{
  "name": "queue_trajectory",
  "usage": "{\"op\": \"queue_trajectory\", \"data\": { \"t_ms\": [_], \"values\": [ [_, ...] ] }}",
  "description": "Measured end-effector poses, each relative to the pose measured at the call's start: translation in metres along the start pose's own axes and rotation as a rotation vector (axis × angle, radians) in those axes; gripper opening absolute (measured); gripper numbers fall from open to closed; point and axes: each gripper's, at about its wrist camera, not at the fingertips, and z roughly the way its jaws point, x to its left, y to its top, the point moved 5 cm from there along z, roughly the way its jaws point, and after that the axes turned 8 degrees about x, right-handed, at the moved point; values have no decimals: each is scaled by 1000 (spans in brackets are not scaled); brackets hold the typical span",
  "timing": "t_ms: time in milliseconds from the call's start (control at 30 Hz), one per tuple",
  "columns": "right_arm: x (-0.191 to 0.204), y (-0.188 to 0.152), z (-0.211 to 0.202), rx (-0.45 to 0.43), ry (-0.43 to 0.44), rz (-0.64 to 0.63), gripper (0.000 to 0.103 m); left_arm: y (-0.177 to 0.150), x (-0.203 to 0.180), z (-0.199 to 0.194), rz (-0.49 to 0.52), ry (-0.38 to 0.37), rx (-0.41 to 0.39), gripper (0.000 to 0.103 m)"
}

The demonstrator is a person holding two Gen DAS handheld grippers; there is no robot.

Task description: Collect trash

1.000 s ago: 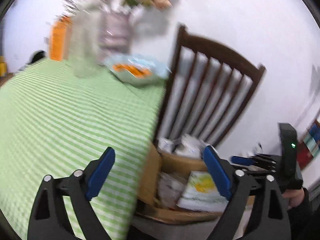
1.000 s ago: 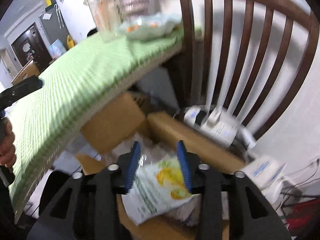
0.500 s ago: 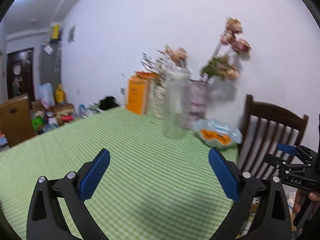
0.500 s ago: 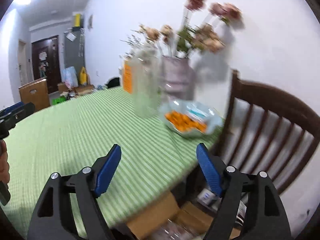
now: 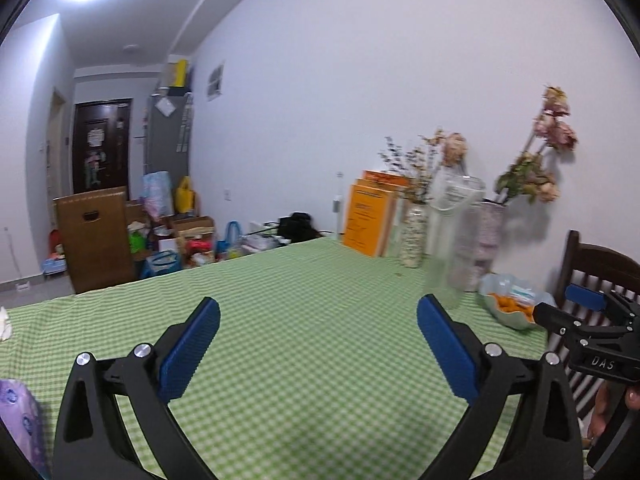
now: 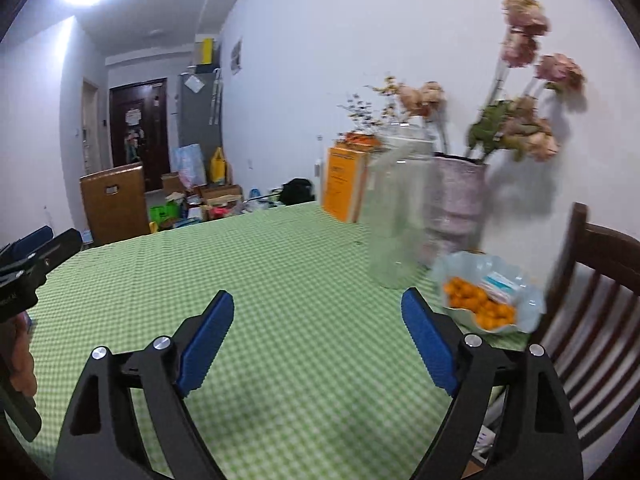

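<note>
My left gripper (image 5: 318,340) is open and empty above the green checked tablecloth (image 5: 312,308). My right gripper (image 6: 318,332) is open and empty above the same cloth (image 6: 280,280); it also shows at the right edge of the left wrist view (image 5: 580,312). A crumpled white piece (image 5: 5,322) lies at the cloth's far left edge. A purple packet (image 5: 20,420) sits at the lower left. The cardboard trash box is out of view.
A clear glass jar (image 6: 394,216), vases of dried flowers (image 6: 460,200), an orange box (image 6: 346,184) and a bowl of oranges (image 6: 486,300) stand at the table's far right. A dark wooden chair (image 6: 592,320) stands right. Clutter lines the far wall.
Both grippers rose from the cardboard box beside the chair to face across the table. The right gripper, shut on a snack bag one second ago, is now open and empty.
</note>
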Motion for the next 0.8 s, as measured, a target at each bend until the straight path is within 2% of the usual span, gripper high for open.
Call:
{"op": "queue_trajectory", "data": {
  "t_ms": [200, 400, 633, 800],
  "values": [
    [55, 6, 15, 0, 46, -51, 82, -8, 46, -11, -22, 130, 7, 96],
    [101, 1, 13, -10, 84, -96, 82, -20, 74, -42, -42, 205, -5, 96],
    [131, -11, -8, -50, 110, -114, 82, -47, 75, -85, -25, 215, -9, 96],
    [135, -23, -32, -82, 113, -107, 82, -67, 82, -112, -100, 187, -7, 96]
  ]
}}
